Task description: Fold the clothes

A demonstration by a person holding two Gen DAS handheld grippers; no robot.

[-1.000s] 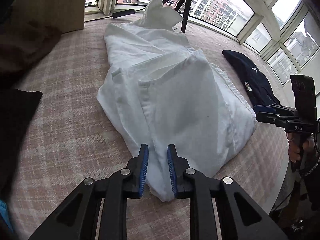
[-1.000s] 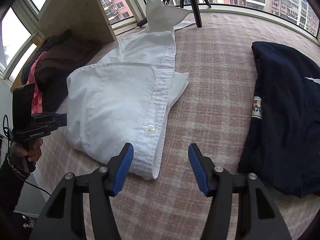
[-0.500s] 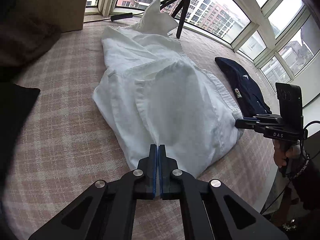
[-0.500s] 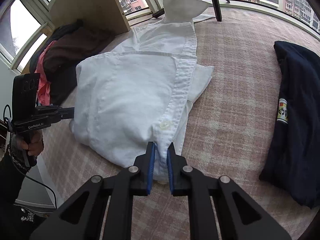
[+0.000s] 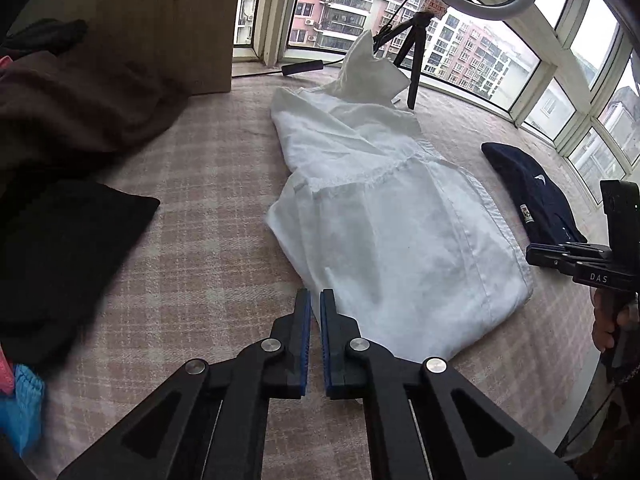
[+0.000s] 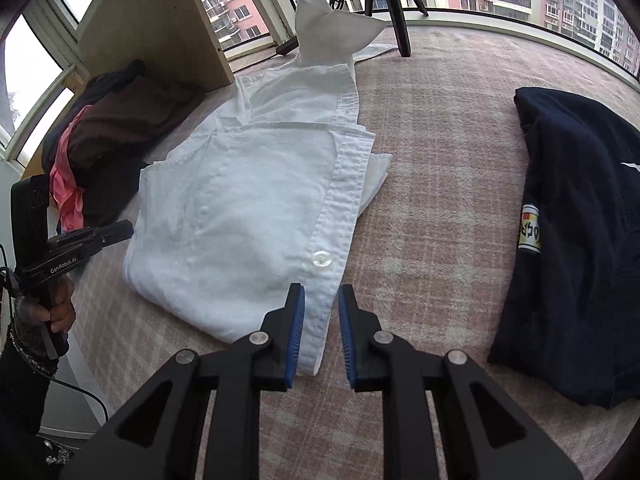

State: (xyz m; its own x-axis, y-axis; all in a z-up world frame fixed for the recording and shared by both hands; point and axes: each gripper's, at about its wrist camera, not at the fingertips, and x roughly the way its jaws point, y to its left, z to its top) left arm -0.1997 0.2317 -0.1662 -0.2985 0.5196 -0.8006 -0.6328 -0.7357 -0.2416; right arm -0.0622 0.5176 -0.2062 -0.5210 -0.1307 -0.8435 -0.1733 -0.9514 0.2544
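Both let go since clamping: left gripper (image 5: 315, 334) barely parted, right gripper (image 6: 321, 334) wider, empty; rumpled white shirt (image 6: 248, 216) flat on checked cloth (image 6: 432, 152).

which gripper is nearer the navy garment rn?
Right. The right gripper sits at the white shirt's buttoned edge, navy garment just beside it. The left gripper is at the shirt's opposite edge, farther away.

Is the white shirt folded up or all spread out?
Partly folded. The white shirt has its bottom half doubled over the top, the button placket lying along one edge. Its collar sticks up at the far end.
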